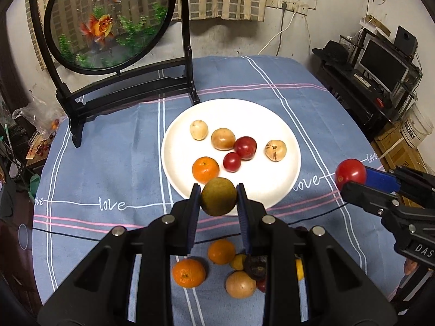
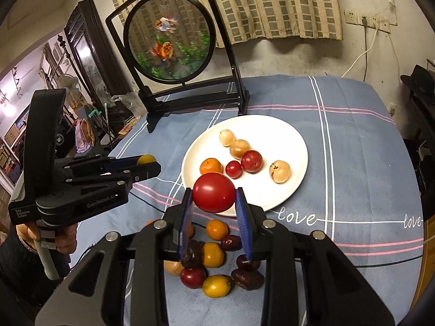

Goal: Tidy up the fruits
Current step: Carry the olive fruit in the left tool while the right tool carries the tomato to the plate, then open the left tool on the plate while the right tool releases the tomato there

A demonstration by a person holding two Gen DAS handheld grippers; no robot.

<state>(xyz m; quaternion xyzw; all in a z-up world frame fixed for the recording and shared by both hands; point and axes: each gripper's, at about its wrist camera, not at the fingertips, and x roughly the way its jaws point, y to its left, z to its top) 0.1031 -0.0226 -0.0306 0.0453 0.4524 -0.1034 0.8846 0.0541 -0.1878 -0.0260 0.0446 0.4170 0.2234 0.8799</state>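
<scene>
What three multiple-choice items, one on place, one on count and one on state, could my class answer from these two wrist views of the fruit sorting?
1. Where does the orange mandarin on the white plate lie?
A. at the plate's near-left part
B. at its far rim
C. off the plate, on the cloth

2. How many fruits lie on the plate?
A. four
B. six
C. nine

3. What is the right gripper doing?
A. standing open with nothing in it
B. shut on a red tomato
C. shut on a yellow fruit

Answers:
1 A: it sits nearest the left gripper, left of the small red fruit.
2 B: three pale, two red, one orange.
3 B: the tomato is clamped between its blue pads, while the left gripper holds a greenish-brown fruit.
</scene>
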